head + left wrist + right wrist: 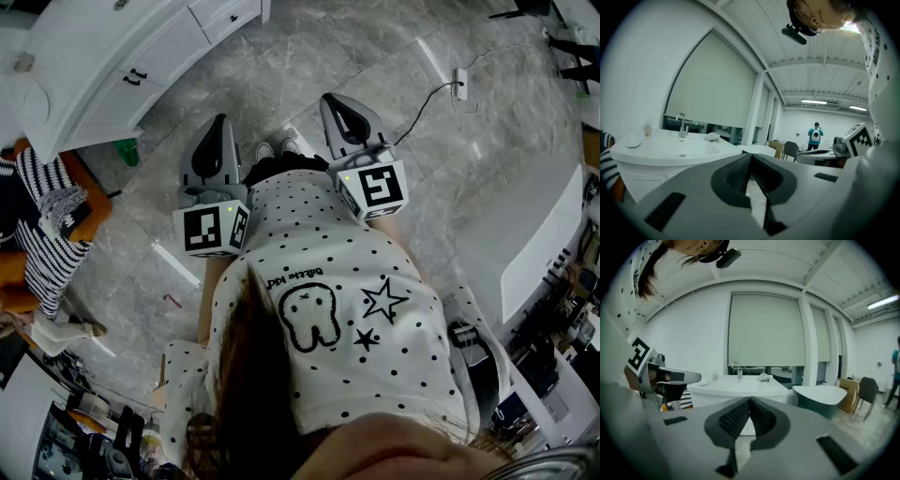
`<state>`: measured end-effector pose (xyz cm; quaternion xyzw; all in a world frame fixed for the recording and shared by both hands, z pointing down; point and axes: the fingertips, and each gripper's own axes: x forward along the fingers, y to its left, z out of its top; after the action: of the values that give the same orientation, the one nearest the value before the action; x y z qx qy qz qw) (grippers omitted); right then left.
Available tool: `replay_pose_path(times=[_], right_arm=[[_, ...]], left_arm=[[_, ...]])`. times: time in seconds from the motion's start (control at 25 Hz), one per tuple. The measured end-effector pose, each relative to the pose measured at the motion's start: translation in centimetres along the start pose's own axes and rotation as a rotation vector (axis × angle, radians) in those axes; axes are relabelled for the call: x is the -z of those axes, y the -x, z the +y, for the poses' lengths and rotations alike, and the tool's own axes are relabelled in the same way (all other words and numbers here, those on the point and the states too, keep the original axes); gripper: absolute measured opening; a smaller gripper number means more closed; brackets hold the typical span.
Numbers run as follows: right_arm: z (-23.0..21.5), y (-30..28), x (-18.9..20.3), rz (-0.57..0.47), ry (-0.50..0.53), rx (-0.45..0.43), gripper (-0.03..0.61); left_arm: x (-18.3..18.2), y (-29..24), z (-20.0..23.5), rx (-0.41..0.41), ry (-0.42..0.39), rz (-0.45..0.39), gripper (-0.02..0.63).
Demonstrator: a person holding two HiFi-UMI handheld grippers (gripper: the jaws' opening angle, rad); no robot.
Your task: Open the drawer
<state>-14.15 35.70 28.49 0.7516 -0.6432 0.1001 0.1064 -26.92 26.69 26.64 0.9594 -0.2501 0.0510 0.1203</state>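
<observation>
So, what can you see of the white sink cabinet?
The white sink cabinet stands on the grey marbled floor ahead of the person. Its glossy top has a rounded edge and a sunken basin, with a metal faucet at the back. The front has flat drawers with small dark handles, all looking shut. The left hand-held gripper and right hand-held gripper are both apart from it.
</observation>
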Motion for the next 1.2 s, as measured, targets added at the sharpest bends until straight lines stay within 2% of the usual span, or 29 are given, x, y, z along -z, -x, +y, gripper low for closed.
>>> replay_pose_path(times=[0.64, 0.96, 1.2], right_arm=[[0.4, 1.5, 1.1, 0.031, -0.003, -0.017, 0.012], [-0.3, 2.5, 1.3, -0.016, 0.008, -0.032, 0.012], [-3.2, 4.7, 1.3, -0.044, -0.001, -0.028, 0.012]], left_arm=[[0.6, 1.0, -1.9, 0.029, -0.005, 0.008, 0.003], [0.7, 1.1, -2.4, 0.006, 0.036, -0.019, 0.003], [0.3, 0.3, -4.4, -0.021, 0.024, -0.041, 0.003]])
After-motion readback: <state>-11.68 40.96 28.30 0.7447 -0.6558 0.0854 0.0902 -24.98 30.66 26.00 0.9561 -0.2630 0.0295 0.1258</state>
